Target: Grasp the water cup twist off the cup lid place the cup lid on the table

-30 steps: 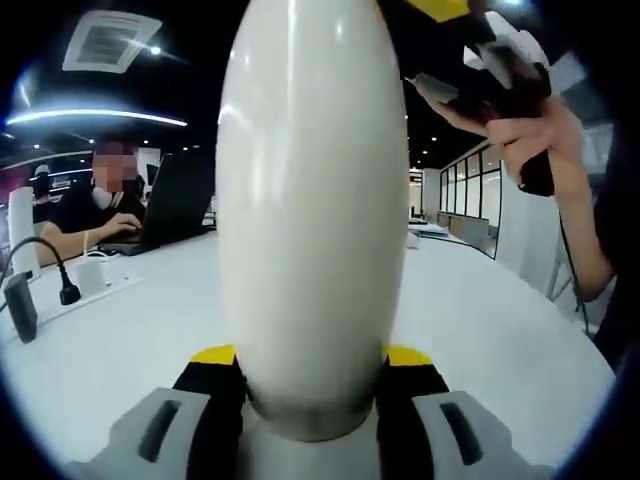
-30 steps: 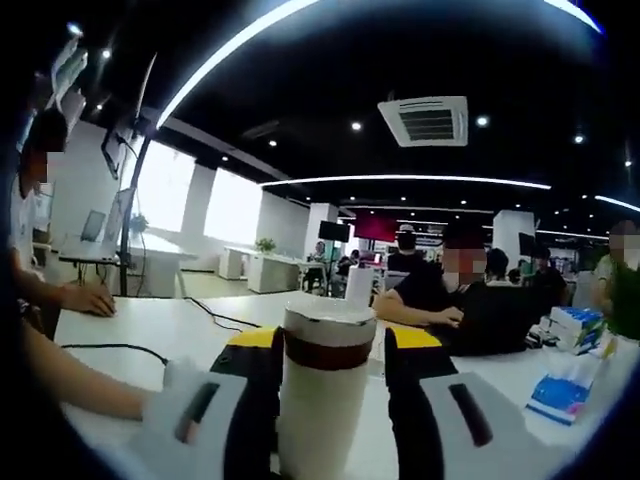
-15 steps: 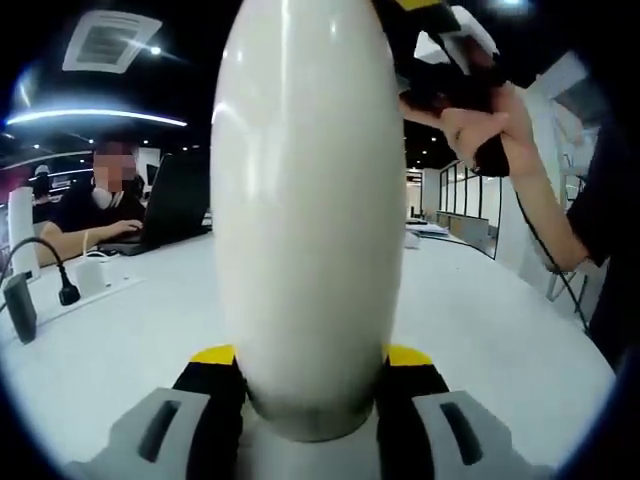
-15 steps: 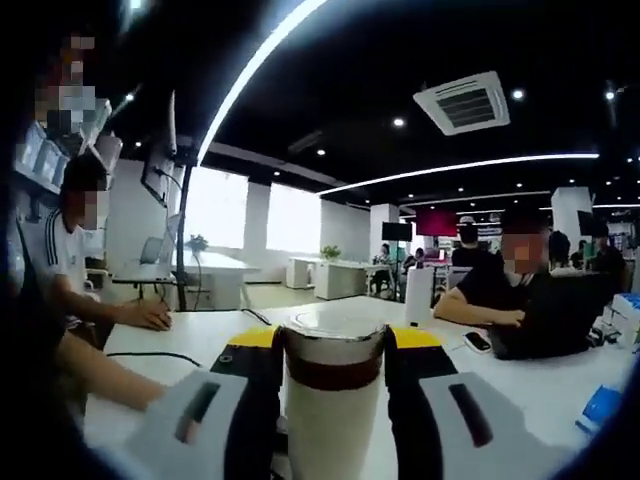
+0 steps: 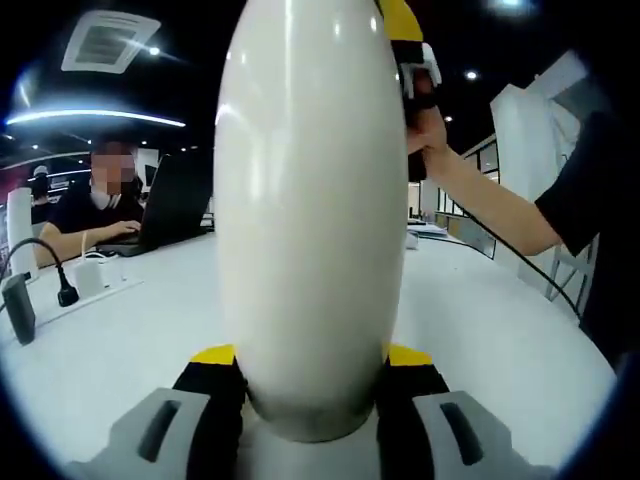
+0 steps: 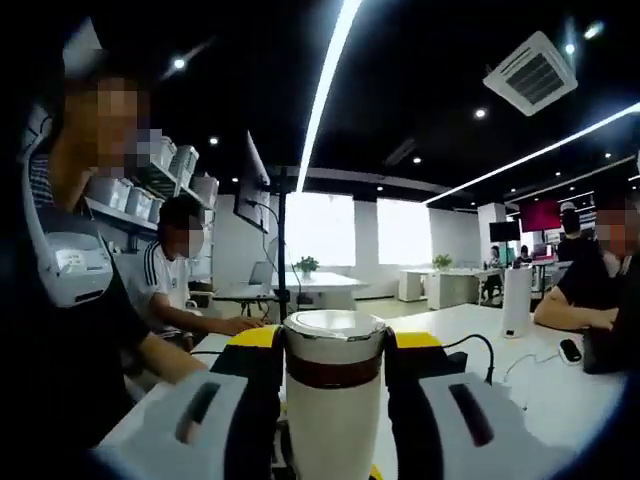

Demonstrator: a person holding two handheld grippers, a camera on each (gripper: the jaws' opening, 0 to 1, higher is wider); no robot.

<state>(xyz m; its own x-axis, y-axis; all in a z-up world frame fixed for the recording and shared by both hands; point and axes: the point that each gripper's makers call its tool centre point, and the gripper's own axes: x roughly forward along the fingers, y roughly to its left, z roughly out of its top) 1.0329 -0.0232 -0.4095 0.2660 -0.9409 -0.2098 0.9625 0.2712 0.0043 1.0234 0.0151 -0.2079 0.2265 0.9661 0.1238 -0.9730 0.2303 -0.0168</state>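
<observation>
White and shiny, the water cup [image 5: 312,215] stands up tall right in front of the left gripper [image 5: 312,400]. Its two jaws are shut tight on the bottom of the cup, one on each side. To the left of this claw, far back on the white table [image 5: 130,340], a person sits at a black laptop [image 5: 175,205]. To the right, up by the top of the cup, a hand [image 5: 425,125] holds the other claw.

In the right gripper view, the right gripper [image 6: 334,385] has its jaws pressed on the top of the cup, just under the cup lid [image 6: 334,335]. The lid is on the cup. To the left of this claw, a person sits at a desk. To the right, a black cable [image 6: 470,345] lies on the table.
</observation>
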